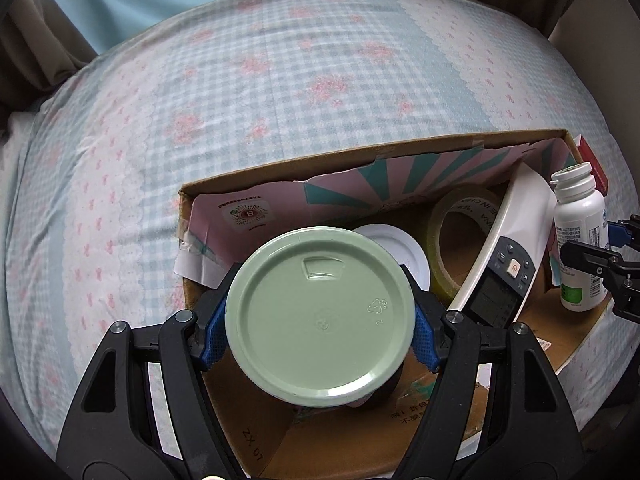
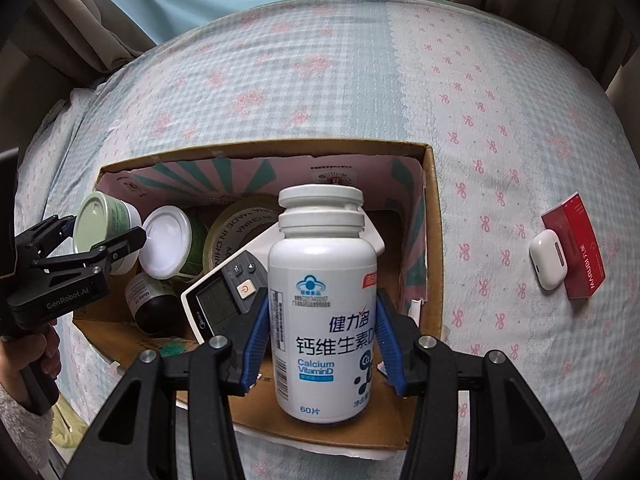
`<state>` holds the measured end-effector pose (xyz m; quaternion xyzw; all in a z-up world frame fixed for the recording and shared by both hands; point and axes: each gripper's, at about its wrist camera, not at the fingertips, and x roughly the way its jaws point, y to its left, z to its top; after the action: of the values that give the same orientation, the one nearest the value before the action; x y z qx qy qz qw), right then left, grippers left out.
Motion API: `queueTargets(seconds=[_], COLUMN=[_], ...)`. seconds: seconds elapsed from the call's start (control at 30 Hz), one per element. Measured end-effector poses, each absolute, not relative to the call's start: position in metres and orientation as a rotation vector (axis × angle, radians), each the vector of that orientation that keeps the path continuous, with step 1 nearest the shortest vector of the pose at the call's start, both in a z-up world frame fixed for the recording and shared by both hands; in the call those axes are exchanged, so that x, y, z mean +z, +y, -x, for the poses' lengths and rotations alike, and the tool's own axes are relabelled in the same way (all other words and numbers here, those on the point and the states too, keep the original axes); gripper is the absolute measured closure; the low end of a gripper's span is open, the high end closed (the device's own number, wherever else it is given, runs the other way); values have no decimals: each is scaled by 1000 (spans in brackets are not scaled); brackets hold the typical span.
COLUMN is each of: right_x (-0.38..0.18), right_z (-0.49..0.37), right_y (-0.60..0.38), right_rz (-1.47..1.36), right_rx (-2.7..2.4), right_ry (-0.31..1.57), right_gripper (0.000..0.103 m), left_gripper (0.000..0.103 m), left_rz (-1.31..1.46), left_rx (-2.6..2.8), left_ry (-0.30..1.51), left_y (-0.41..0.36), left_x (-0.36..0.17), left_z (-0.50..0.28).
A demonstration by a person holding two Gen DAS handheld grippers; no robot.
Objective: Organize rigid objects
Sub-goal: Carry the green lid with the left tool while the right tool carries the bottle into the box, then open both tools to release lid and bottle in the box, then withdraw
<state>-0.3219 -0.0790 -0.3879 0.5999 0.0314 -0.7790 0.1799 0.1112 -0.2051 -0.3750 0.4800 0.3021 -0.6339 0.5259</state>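
Observation:
My left gripper (image 1: 320, 336) is shut on a pale green lidded jar (image 1: 320, 316) and holds it over the left part of the cardboard box (image 1: 360, 156). The same jar (image 2: 105, 236) and gripper (image 2: 106, 240) show in the right wrist view. My right gripper (image 2: 322, 344) is shut on a white calcium vitamin bottle (image 2: 324, 320) over the box's (image 2: 434, 216) front right. The bottle also shows in the left wrist view (image 1: 580, 240). Inside the box lie a white-lidded green jar (image 2: 170, 242), a tape roll (image 2: 236, 232), a white remote (image 2: 224, 292) and a dark bottle (image 2: 148, 304).
The box sits on a bed with a checked floral sheet (image 2: 320, 80). A white earbud case (image 2: 549, 259) and a red box (image 2: 576, 252) lie on the sheet right of the cardboard box. Curtains (image 2: 92, 28) hang behind the bed.

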Motion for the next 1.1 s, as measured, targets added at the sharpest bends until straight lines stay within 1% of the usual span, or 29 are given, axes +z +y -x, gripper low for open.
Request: queueTargets(seconds=[0.1,0.13,0.17,0.2,0.23,0.27,0.3,0.33,0.37,0.47,0.53,0.8,0.93,1.1], right_x=[-391,-393,-395,-397,-399,-399,-398,-396,-392,-375,-368,-366,-361,-349], right_z=[321,321,321,321,321,320,318,317,314,304,300,304,304,302], right_y=[-77,-76,-74,-73,-72,-71,-71,-73,-77,-87,-89,-78,-71,-67], right_rz=[-1692,-1697,-1707,-1721,-1735,-1723,-1701,-1676,-1643,-1558,-1518,-1566,-1585,-1624], right_rx=[-2225,-2227,-2225,-2223,-2216,-2198,-2164,-2114,-2070,-2137,-2159,-2155,-2157,-2162], right_ry=[87,77,68,64,65,43,1,-34,-56,97,147,75,3,17], right_gripper=[57,57,57,57,56,49,29,16,0,0,0,0,0,0], left_gripper=[33,30,11,0,0,0,0,0,0,0,0,0,0,0], left_rz=[-1149,-1145,-1132,-1118,-1096,-1089,-1090,-1098,-1108,-1117,-1118,-1106,-1112,-1090], left_rx=[-1494,-1494,-1497,-1504,-1526,-1533,-1535,-1534,-1532,-1532,-1529,-1513,-1504,-1491], left_ry=[737,747,749,750,756,751,740,729,721,715,724,754,761,774], left_y=[-206,-206,-205,-205,-203,-202,-202,-201,-200,-196,-193,-182,-178,-170], left_x=[-379,-379,-377,-374,-370,-366,-363,-361,-360,-355,-353,-348,-345,-329], left_z=[-112,-113,-113,-113,-112,-112,-111,-110,-109,-111,-114,-123,-123,-123])
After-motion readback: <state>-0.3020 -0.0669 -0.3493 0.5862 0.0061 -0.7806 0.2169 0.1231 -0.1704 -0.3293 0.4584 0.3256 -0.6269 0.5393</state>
